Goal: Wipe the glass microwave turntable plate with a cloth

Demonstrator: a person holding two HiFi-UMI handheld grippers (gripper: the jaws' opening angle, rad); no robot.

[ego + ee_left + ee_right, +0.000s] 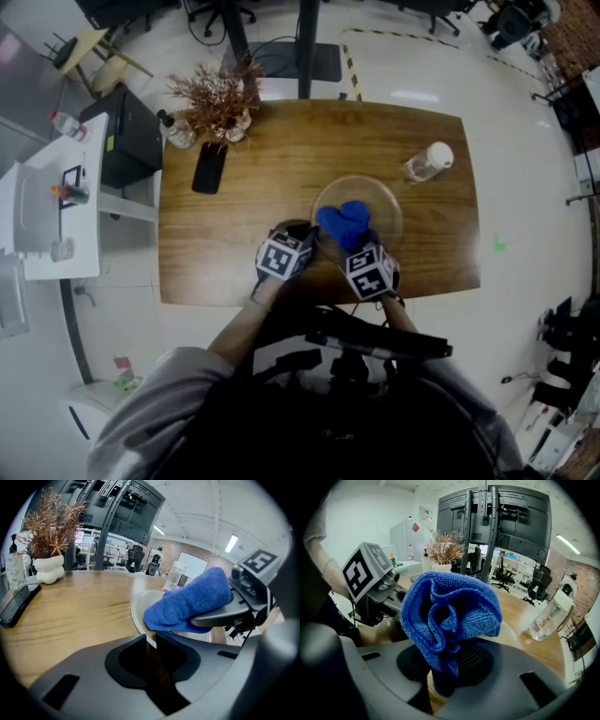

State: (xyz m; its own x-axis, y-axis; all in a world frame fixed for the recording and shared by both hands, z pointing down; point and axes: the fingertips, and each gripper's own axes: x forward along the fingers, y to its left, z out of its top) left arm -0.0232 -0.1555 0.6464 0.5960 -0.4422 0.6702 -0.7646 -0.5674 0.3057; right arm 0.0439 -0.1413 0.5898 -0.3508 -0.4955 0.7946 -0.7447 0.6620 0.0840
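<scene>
Firstly, the glass turntable plate [386, 200]: round, clear, lying on the wooden bench [234, 253] on the person's side of it.

Blue cloth [450, 616]: microfibre, bunched into loose folds. It rests on the plate's near half and covers part of the glass.

Right gripper [444, 674]: at the plate's near edge. Its fingers [525, 679] are drawn narrow and pinch a lower fold of the cloth between them, while the rest of the cloth billows above the tips. The marker cube faces up.

Left gripper [151, 641]: at the plate's near-left edge, just beside the right gripper. Its fingers [89, 672] stand close together with only a slim gap, and the plate's rim runs into that gap, so they grip the glass edge. The cloth lies on the plate just beyond these tips.

Clear bottle [429, 161]: white cap, on the bench beyond the plate to its right, apart from it.

Black phone [209, 167]: flat on the bench, well left of the plate.

Dried plant [220, 94]: brown sprigs in a white vase [49, 569], beyond the phone, at the corner of the bench farthest from the plate.

Small clear bottle [176, 129]: just left of the vase, likewise well away from the plate.
</scene>
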